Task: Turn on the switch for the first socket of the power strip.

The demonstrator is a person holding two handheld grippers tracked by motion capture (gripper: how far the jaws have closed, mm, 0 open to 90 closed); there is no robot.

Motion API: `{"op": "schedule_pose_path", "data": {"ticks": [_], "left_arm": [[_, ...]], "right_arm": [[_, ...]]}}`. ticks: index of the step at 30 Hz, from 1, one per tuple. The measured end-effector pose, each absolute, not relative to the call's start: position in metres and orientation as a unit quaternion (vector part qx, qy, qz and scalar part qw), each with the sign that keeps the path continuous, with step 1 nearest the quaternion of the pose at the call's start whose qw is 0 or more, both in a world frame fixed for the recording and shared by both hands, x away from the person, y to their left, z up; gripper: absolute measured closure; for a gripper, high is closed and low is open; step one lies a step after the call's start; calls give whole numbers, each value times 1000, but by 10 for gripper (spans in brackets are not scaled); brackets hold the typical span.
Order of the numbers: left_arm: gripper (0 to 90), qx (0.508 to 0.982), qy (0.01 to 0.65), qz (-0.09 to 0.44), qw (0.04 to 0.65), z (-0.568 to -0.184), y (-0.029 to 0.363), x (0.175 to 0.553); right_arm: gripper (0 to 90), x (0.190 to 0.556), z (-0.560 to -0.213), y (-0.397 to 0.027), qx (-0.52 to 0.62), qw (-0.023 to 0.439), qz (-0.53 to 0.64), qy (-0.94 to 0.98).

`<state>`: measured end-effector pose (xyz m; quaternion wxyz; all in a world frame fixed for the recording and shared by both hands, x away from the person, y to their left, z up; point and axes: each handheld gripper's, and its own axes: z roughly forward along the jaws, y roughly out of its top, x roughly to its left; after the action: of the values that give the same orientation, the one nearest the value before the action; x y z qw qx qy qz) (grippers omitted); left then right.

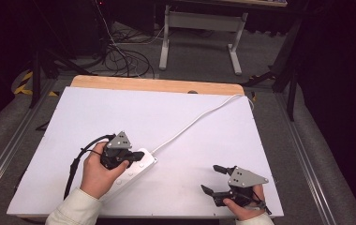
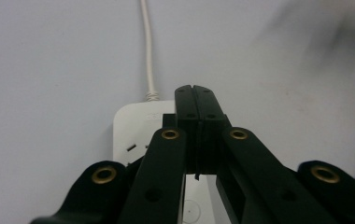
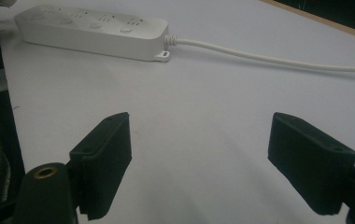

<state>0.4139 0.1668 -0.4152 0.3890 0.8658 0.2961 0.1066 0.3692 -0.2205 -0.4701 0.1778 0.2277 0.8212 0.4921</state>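
White table (image 1: 166,112), power strip (image 1: 134,169) w/o legible text, left gripper (image 1: 136,156) jaws closed over it, right gripper (image 1: 212,178) jaws wide, empty.

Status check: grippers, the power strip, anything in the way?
Left gripper shut, jaws together over the white power strip, holding nothing. Right gripper open, empty, off to the side. Strip's cord runs to the table's far edge. Nothing in the way.

Bright even light, soft shadows, dark surroundings.
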Motion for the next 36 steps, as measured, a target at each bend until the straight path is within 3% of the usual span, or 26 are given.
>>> {"op": "schedule_pose_path", "data": {"ticks": [8,9,11,22,36], "left_arm": [[899,864,284,103,403,-407,168,410],[826,862,288,102,405,-407,168,410],[574,853,299,126,410,-406,167,409],[169,828,282,154,460,-389,188,396],[130,805,265,188,497,-384,226,376]], "right_arm": [[222,370,-470,-221,227,178,491,822],[222,370,-470,-221,227,177,492,822],[222,369,-470,-222,228,179,491,821],[221,369,-469,-222,228,180,493,820],[220,369,-469,-223,227,181,494,820]]}}
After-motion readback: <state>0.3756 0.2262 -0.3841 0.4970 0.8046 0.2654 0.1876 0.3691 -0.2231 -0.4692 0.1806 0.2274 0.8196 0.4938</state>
